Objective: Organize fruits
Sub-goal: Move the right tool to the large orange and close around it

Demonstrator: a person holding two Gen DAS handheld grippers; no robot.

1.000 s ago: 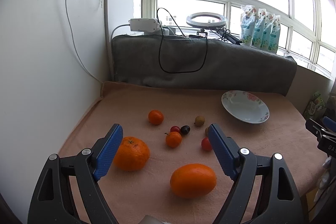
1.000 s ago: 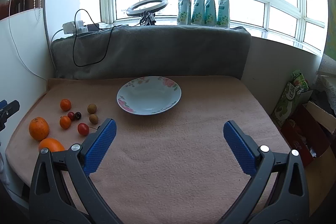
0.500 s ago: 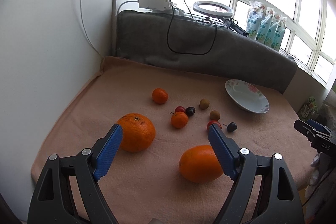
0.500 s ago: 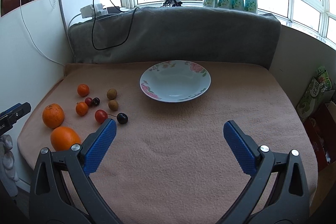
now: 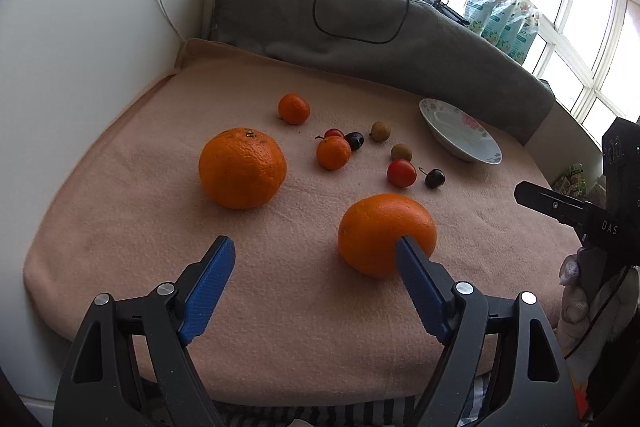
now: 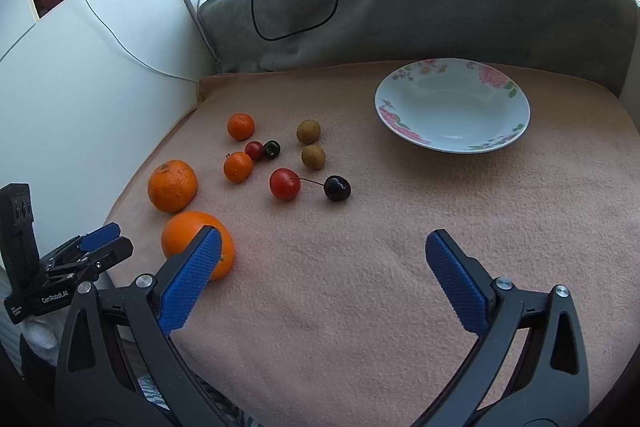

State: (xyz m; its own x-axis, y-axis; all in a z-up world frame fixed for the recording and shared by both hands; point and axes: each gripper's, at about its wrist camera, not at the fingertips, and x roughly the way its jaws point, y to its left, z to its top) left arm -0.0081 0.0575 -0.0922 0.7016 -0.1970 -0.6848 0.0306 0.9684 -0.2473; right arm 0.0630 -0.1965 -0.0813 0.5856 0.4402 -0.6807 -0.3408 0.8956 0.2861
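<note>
My right fingers (image 6: 192, 277) hide part of the near orange (image 6: 188, 239); my left gripper (image 6: 86, 247) shows only partly.

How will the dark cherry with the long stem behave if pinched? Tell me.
The dark cherry is small, round and glossy, so it will likely slip or roll from wide pads. Its thin stem reaches the red fruit and may nudge it. Probably soft; squeeze gently.

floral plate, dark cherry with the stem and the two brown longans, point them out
floral plate (image 6: 516, 95), right wrist view, rim by the pink flower
dark cherry (image 6: 337, 188), right wrist view, its body
brown longans (image 6: 308, 131), right wrist view, the farther one
</note>
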